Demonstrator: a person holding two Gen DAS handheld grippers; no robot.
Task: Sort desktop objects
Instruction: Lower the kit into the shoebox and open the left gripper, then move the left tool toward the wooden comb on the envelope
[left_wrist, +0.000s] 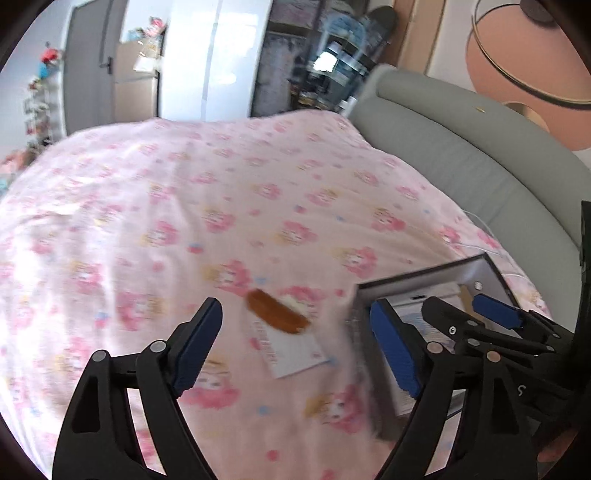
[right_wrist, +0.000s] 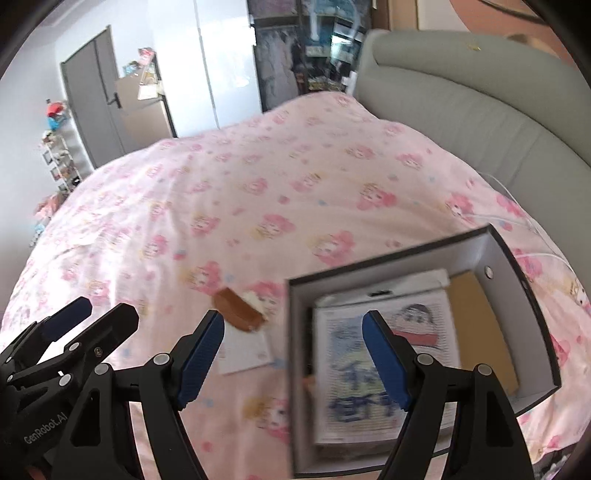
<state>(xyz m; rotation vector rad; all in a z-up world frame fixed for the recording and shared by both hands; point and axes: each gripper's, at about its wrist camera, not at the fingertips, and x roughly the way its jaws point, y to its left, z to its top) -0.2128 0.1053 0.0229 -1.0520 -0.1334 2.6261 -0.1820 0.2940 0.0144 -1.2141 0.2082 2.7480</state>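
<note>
Bed (left_wrist: 229, 192) w/ pink cartoon-print cover fills most of both views; grey padded headboard (left_wrist: 461, 147) runs along its far right side.

Open box (right_wrist: 517, 295), grey walls w/ dark rim, sits on the cover at near right. Inside: a printed sheet w/ a cartoon drawing (right_wrist: 388, 354) on top of other papers, plus a brown card (right_wrist: 476, 314) along the box's right wall.

Just left of the box, a white paper card (left_wrist: 291, 347) lies flat on the cover. A brown oblong thing (left_wrist: 277, 310) w/ a pale end sits at the card's far edge, overlapping it; too blurred to say what it is.

Left gripper (left_wrist: 295, 343): blue pads wide apart, nothing between them, above the card and brown thing in its own view. Right gripper (right_wrist: 293, 354): also spread wide, empty; its right finger is over the box, left finger over the cover near the card. Each gripper shows at the edge of the other's view, side by side.
</note>
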